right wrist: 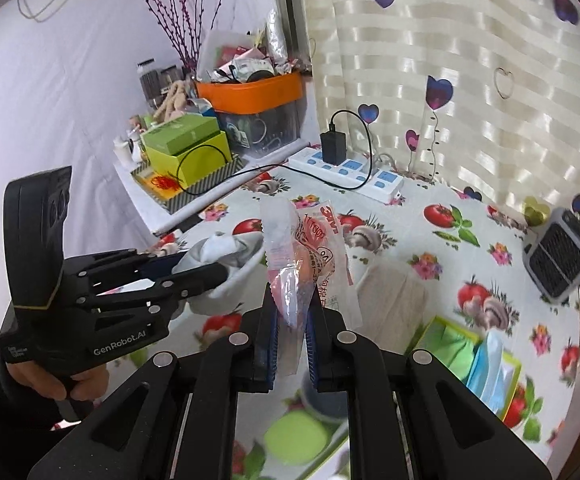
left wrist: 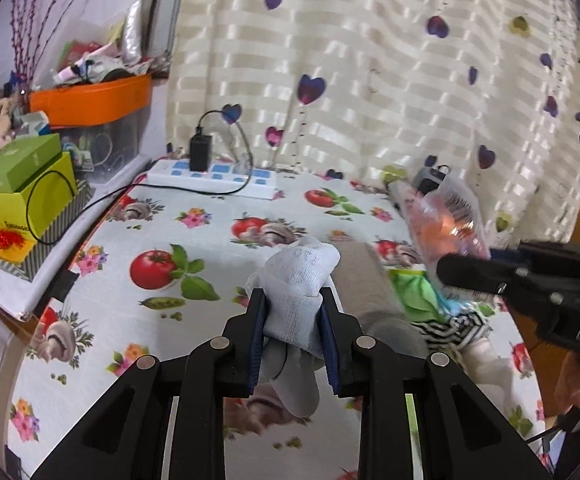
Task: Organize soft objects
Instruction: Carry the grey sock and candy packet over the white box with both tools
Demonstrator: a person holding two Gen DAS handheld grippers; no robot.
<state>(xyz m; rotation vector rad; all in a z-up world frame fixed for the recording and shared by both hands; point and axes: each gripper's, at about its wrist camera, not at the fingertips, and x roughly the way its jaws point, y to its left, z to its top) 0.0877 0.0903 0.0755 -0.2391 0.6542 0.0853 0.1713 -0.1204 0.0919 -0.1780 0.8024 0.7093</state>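
Both hand-held grippers are carrying loads above the surface, which is covered by a tomato-and-mushroom print cloth; the step in hand appears to be the transfer of picked-up soft items toward a sorting place.

The left hand-held gripper is clamping a rolled white-and-grey sock between its blue pads, with the grey toe end hanging below the jaws. The right hand-held gripper is pinching a clear plastic snack packet with red print by its lower edge; the packet is standing upright above the jaws.

In the right wrist view, an open green box is sitting at about 4 o'clock, holding a green cloth and a light-blue cloth. A beige folded cloth is lying just beside it at 2 o'clock of the jaws. A green round sponge-like item is lying below the jaws at 6 o'clock.

Next move, as a judgement: each load is calling for lowering into its container before jaw release. The packet is being held by a thin edge and may slip; the destination for the sock cannot be told.
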